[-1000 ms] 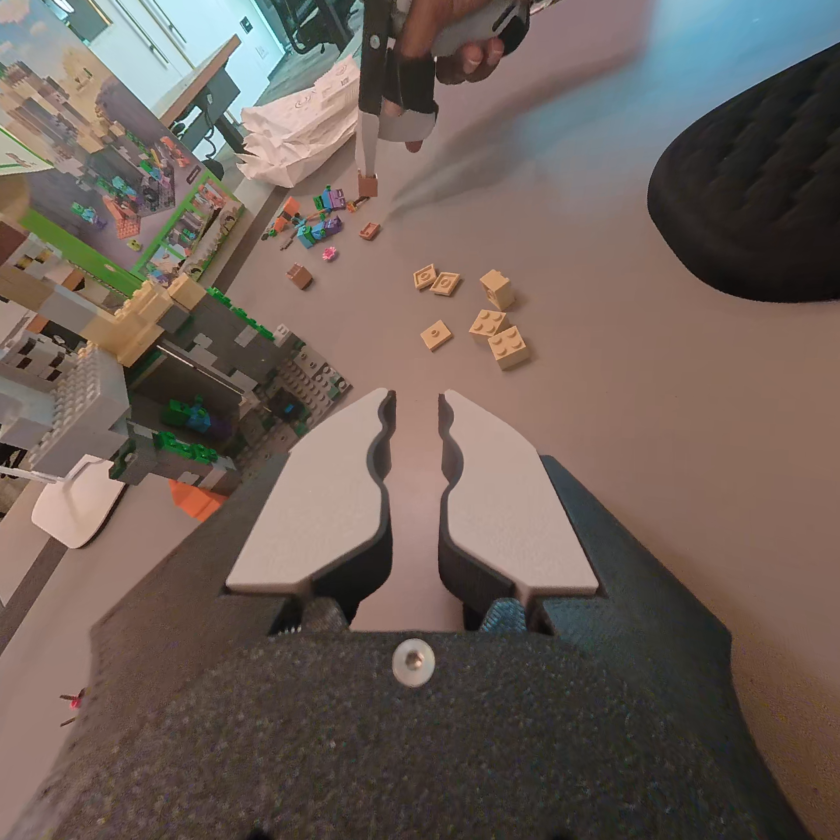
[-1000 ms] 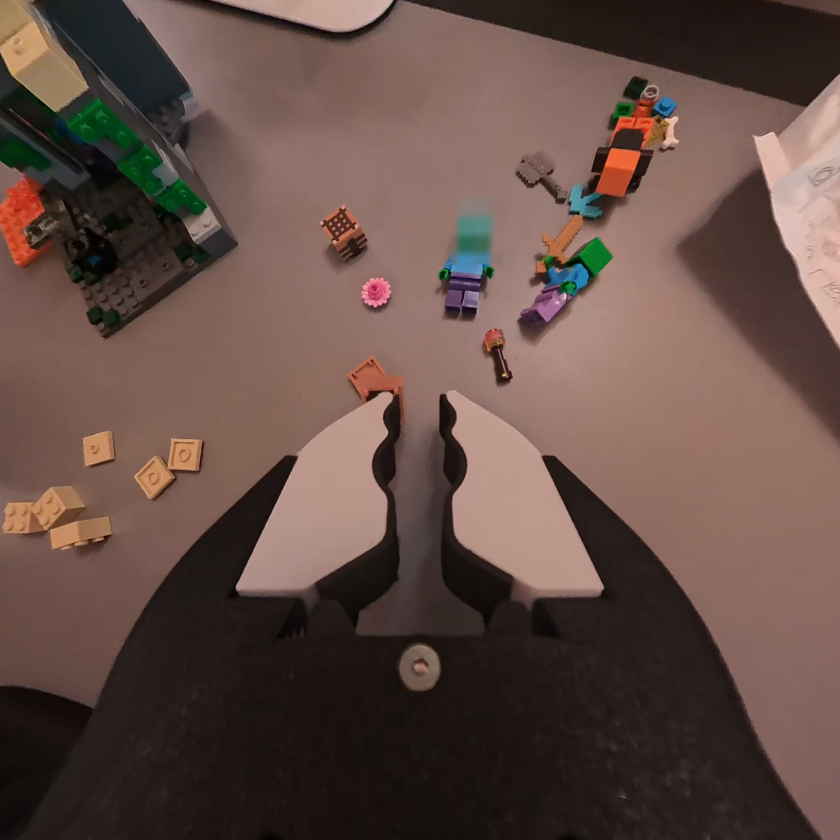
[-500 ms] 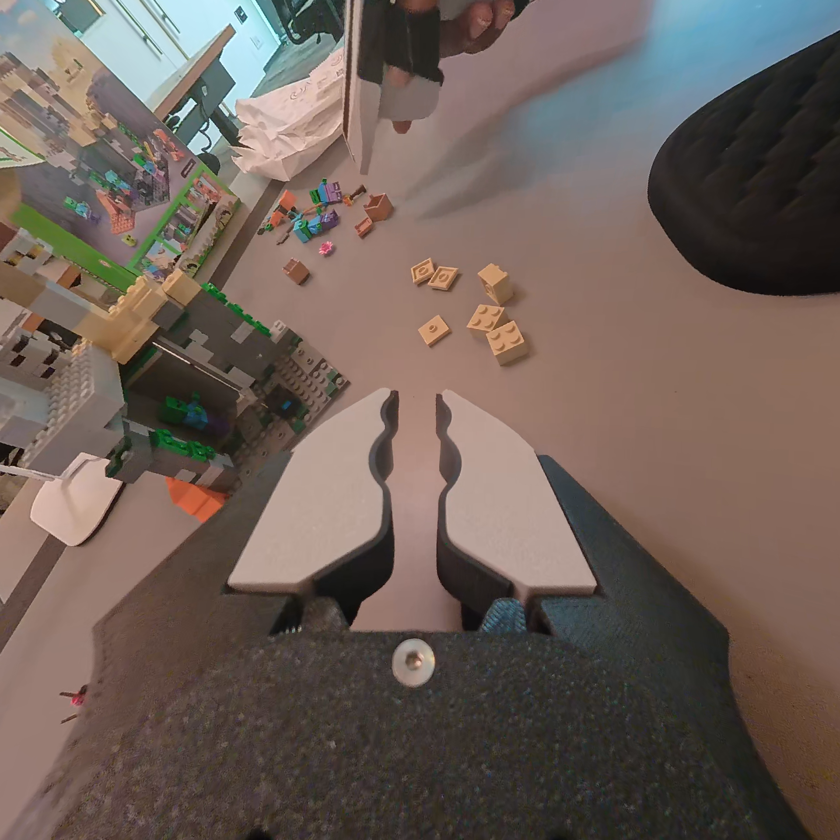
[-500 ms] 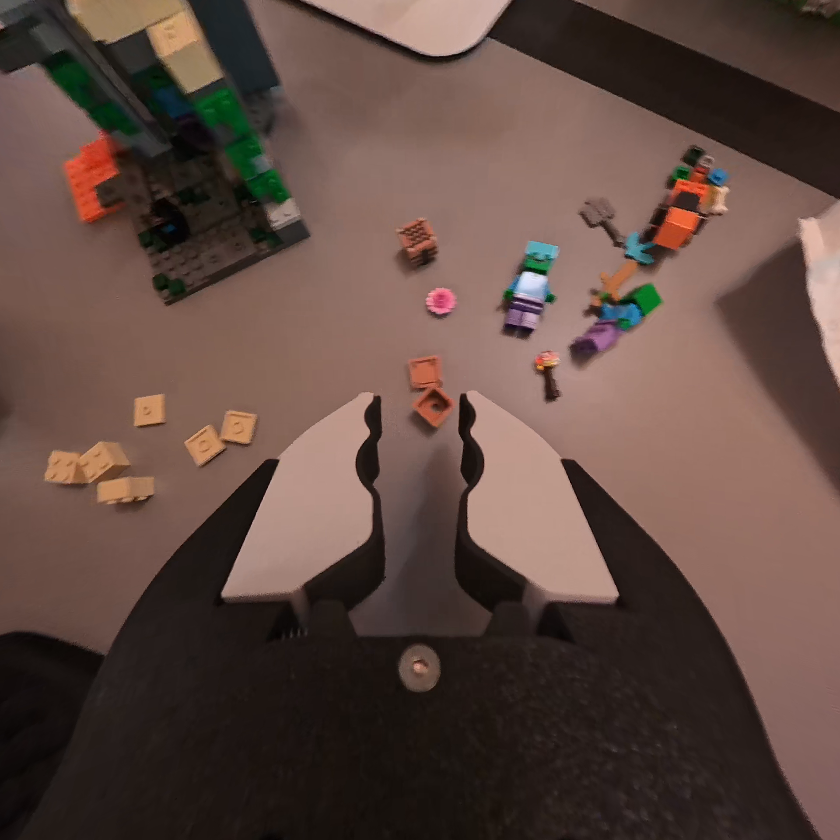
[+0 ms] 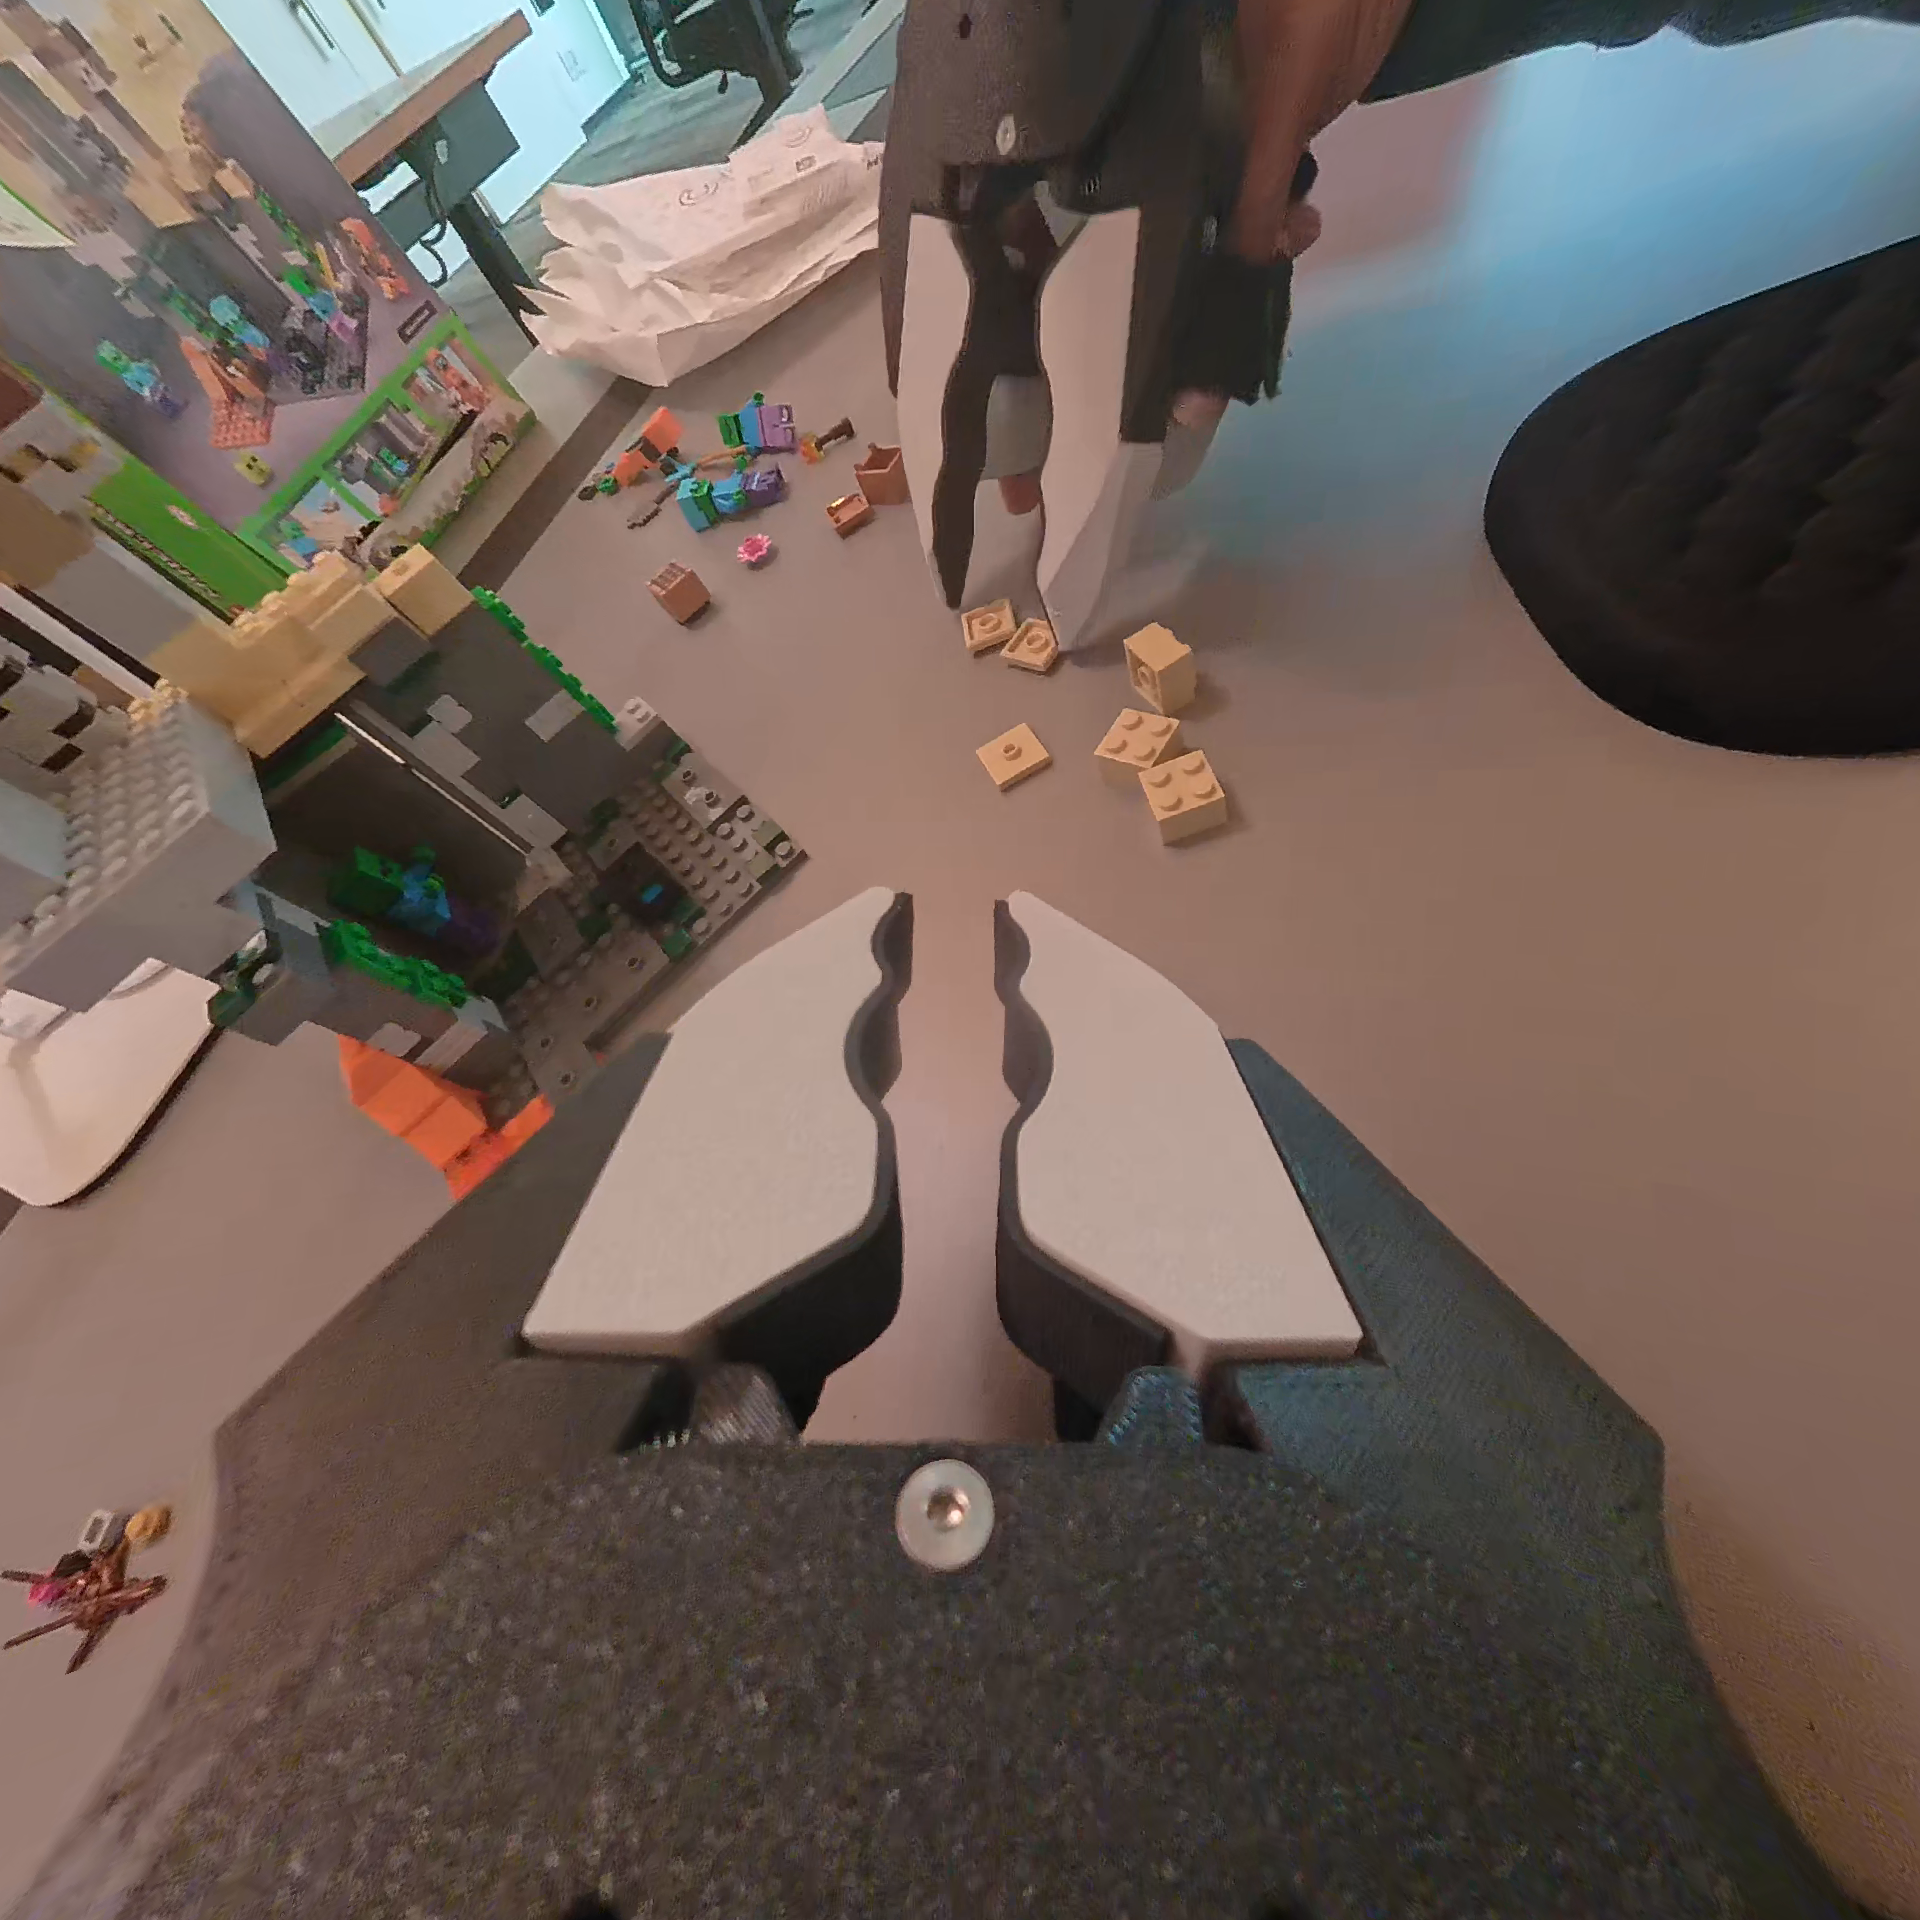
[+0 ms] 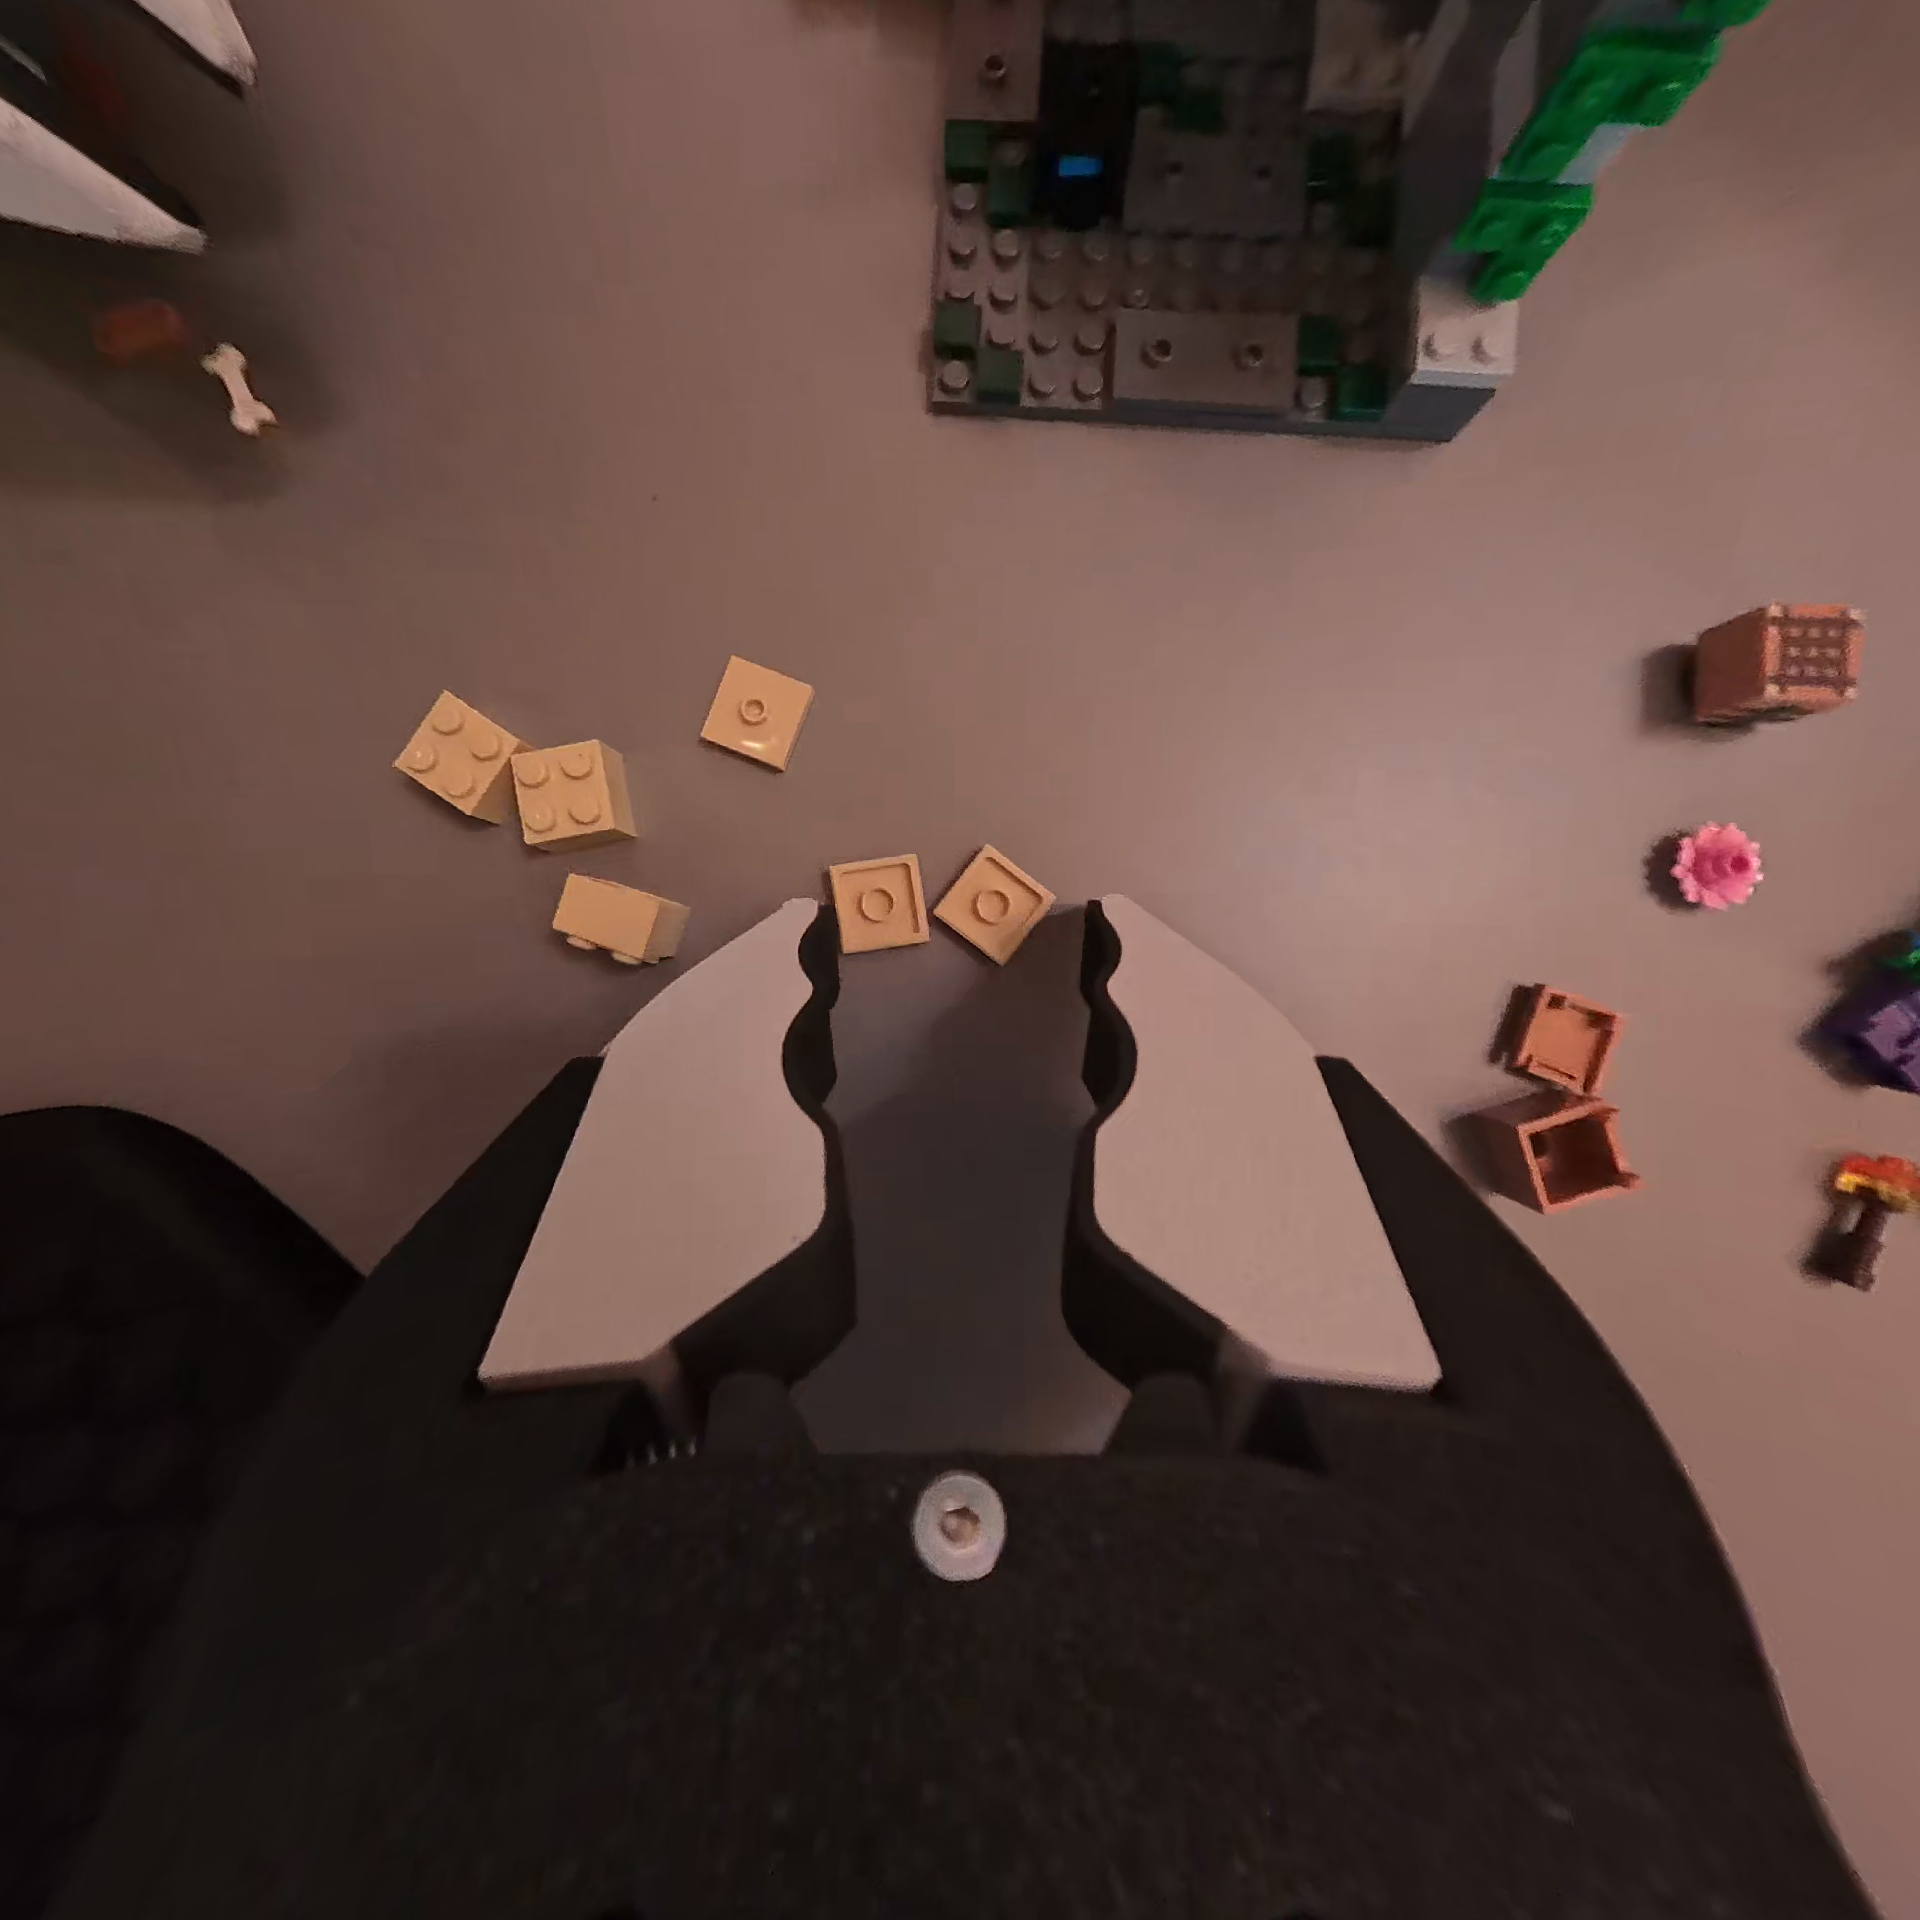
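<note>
Tan plates, two of them with a ring on top [image 6: 878, 902] [image 6: 992, 902], lie side by side on the grey table [image 6: 1247, 644], just off the tips of the right gripper [image 6: 951, 914]. Its jaws stand wide apart with nothing between them. Half a second ago the same gripper hung over the brown box pieces with a narrower gap; now the brown open box [image 6: 1558, 1148] and its lid [image 6: 1558, 1034] lie off to its right. In the left wrist view a hand [image 5: 1278, 135] holds that gripper tip-down, touching or almost touching the plate pair; contact cannot be told.

The left gripper [image 5: 951, 914] hovers well back from the bricks, jaws parted by a narrow gap, empty, as it was before.

Counted: three tan plates, the third [image 6: 755, 713] with one stud, and three tan bricks [image 6: 457, 756] [image 6: 569, 795] [image 6: 620, 916], the last tipped on its side. One pink flower [image 6: 1716, 864], one small bone [image 6: 241, 387], one brown patterned cube [image 6: 1777, 663].

The brick castle [image 5: 343, 790] is cut off at the frame edge; the minifigures [image 5: 727, 478] are too small to count; the box behind [image 5: 208, 343] shows only partly.
</note>
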Motion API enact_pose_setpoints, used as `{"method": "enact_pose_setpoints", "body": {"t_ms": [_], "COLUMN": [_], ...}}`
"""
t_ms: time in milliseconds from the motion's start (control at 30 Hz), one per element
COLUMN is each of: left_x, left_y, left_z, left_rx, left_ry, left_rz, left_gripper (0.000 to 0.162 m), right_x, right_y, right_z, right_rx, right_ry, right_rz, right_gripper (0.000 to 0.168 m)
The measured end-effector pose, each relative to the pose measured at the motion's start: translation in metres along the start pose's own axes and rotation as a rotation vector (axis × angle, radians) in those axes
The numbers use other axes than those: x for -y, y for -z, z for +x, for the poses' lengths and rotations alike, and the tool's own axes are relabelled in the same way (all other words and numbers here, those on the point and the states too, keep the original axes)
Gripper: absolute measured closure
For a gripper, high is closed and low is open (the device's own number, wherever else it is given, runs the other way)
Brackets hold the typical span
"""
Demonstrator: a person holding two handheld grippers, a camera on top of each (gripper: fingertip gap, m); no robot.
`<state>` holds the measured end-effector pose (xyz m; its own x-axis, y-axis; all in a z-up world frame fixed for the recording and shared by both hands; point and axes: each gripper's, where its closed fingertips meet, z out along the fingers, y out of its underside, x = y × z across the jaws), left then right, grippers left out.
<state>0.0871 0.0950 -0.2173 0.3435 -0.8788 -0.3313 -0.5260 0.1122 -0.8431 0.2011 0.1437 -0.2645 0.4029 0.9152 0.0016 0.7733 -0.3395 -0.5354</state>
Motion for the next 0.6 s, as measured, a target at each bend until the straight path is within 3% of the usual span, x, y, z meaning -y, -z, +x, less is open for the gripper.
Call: {"method": "enact_pose_setpoints", "body": {"t_ms": [133, 433, 600], "left_x": [-0.002, -0.003, -0.004], "left_y": [-0.002, -0.003, -0.003], "left_z": [0.002, 0.005, 0.005], "left_rx": [-0.012, -0.017, -0.02], "left_ry": [0.004, -0.011, -0.009], "left_rz": [-0.008, -0.013, -0.016], "left_gripper": [0.148, 0.148, 0.148], "right_x": [0.003, 0.002, 0.02], "right_y": [-0.003, 0.002, 0.015], "right_z": [-0.002, -0.006, -0.02], "right_rx": [-0.008, -0.012, -0.007], "right_ry": [-0.019, -0.012, 0.02], "right_rz": [-0.032, -0.02, 0.043], "right_gripper": [0.136, 0.136, 0.136]}}
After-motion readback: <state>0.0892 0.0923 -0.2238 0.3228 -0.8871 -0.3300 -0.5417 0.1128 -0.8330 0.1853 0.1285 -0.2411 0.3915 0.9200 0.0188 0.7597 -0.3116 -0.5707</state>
